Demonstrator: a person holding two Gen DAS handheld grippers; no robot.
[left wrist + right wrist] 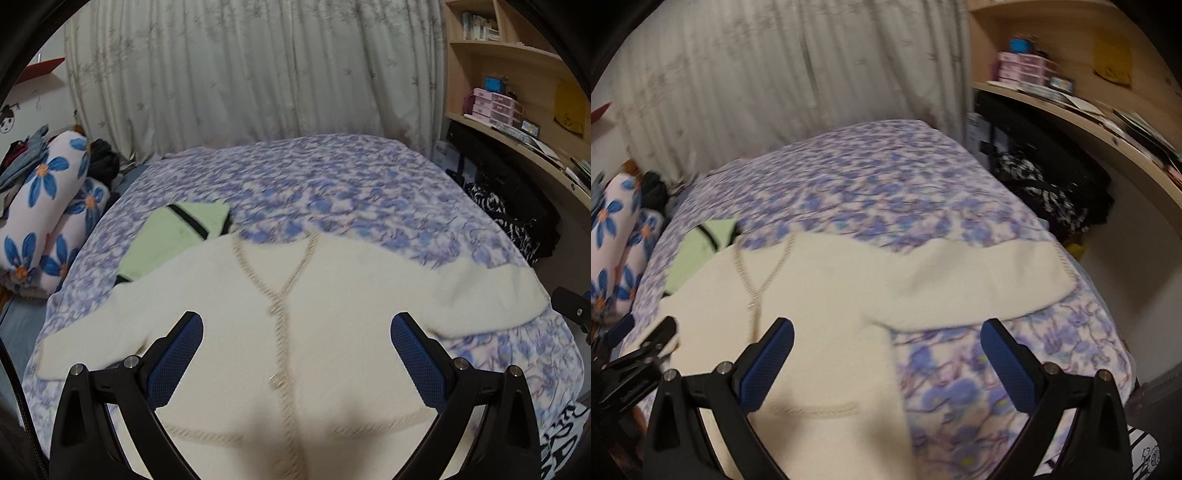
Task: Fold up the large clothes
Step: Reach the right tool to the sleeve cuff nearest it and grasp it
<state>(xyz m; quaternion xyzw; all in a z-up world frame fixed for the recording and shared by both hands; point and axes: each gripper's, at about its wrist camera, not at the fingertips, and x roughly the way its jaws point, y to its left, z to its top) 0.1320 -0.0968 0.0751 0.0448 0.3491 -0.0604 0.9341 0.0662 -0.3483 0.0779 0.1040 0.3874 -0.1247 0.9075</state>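
A cream knit cardigan [325,332] lies spread flat, front up, on the blue-flowered bed cover [332,184], sleeves out to both sides. My left gripper [295,325] is open and empty, hovering over the buttoned front. My right gripper [886,332] is open and empty above the cardigan's [831,295] right side, near the armpit and right sleeve [997,273]. The left gripper also shows at the left edge of the right wrist view [639,354].
A folded light green garment [173,236] lies on the bed behind the cardigan's left shoulder. Flowered rolled bedding [48,206] sits at the left. A wooden desk with shelves [517,147] and a dark bag [513,206] stand at the right. Curtains [240,74] hang behind.
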